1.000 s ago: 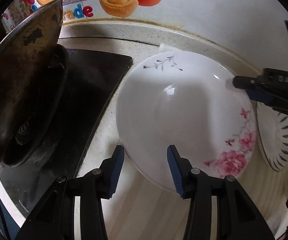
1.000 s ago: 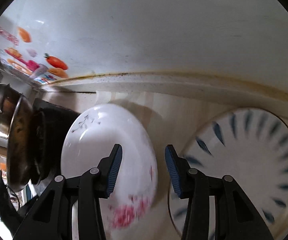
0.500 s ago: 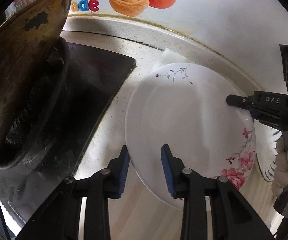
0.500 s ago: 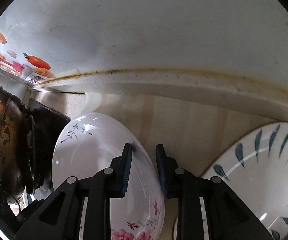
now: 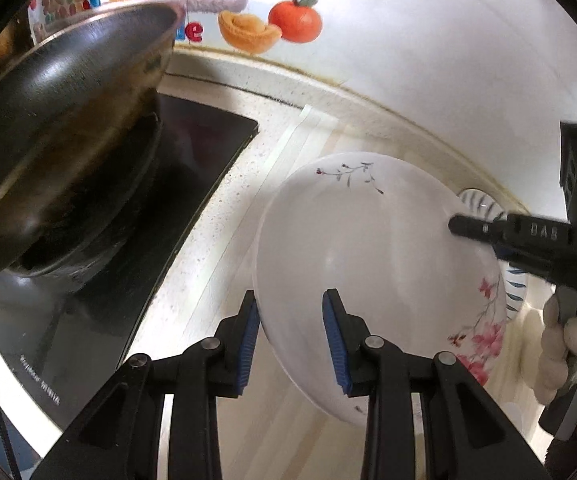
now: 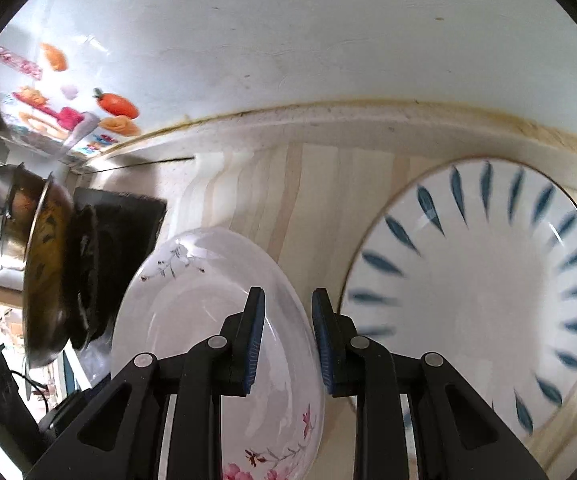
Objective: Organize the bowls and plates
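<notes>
Writing first: the right tool (image 5: 454,227) carries the letters "DAS" on its black body in the left wrist view, and faint pale lettering runs along the front edge of the black cooktop (image 5: 100,280), too blurred to read. On the white wall (image 6: 288,40) sit bright stickers (image 5: 272,26) — an orange fruit, a gold ingot shape, a pink fuzzy shape, and the letters "de" from a word cut off by the wok.

The room is a kitchen corner: a speckled stone tabletop (image 5: 228,200) with a pale wood-grain mat (image 6: 288,200) laid over it, a stained seam where it meets the wall, and a dark, worn wok (image 5: 60,120) sitting on the cooktop at the left.

The floral plate (image 5: 368,260), white with pink blossoms at one rim and a thin grey branch at the other, is tilted up on edge over the mat. Its blossom end points toward the cameras, the branch end toward the wall. The left tool (image 5: 290,340) straddles the near-left rim, blue pads either side, with a gap on the inner side, so it is open. The right tool (image 6: 288,336) is closed onto the opposite rim, gripping the floral plate. Just beside it lies the blue-leaf plate (image 6: 476,292), flat on the mat near the wall.
</notes>
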`<action>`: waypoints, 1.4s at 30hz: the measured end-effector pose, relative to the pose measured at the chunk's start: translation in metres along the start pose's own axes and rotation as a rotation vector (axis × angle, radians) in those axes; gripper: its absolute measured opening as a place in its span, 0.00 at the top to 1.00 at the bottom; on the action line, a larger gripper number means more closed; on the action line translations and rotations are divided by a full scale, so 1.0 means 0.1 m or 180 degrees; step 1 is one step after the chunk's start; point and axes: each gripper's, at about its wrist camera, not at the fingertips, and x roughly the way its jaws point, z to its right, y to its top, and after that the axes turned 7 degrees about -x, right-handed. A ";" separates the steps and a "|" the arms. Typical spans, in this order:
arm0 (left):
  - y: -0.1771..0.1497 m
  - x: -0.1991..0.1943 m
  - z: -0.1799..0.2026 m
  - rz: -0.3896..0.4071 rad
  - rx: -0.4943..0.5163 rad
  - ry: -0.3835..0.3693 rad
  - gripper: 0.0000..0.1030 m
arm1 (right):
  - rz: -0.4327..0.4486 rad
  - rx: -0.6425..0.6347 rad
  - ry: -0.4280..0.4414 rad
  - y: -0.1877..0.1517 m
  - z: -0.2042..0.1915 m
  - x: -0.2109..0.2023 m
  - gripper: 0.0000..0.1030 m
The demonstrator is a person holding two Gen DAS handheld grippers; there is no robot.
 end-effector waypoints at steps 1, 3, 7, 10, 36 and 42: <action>-0.03 -0.06 0.01 0.0000 0.0008 -0.0024 0.71 | 0.0004 0.0004 0.0012 -0.07 0.00 -0.06 0.74; -0.08 -0.16 0.04 -0.0017 0.0052 -0.0089 0.71 | -0.0016 0.0028 0.0074 -0.21 0.02 -0.22 0.74; -0.26 -0.38 0.15 -0.0024 0.0144 -0.0142 0.72 | 0.0000 0.0034 0.0155 -0.53 0.07 -0.57 0.74; -0.44 -0.54 0.25 -0.0021 0.0245 -0.0162 0.71 | 0.0010 0.0013 0.0121 -0.82 0.11 -0.83 0.74; -1.94 -0.03 1.32 -0.0752 0.1276 -0.0196 0.72 | -0.0023 0.0747 -0.0230 -3.05 1.37 -1.58 0.74; -2.01 0.04 1.32 -0.0746 0.1287 -0.0099 0.72 | -0.0052 0.0660 -0.0289 -3.07 1.40 -1.49 0.74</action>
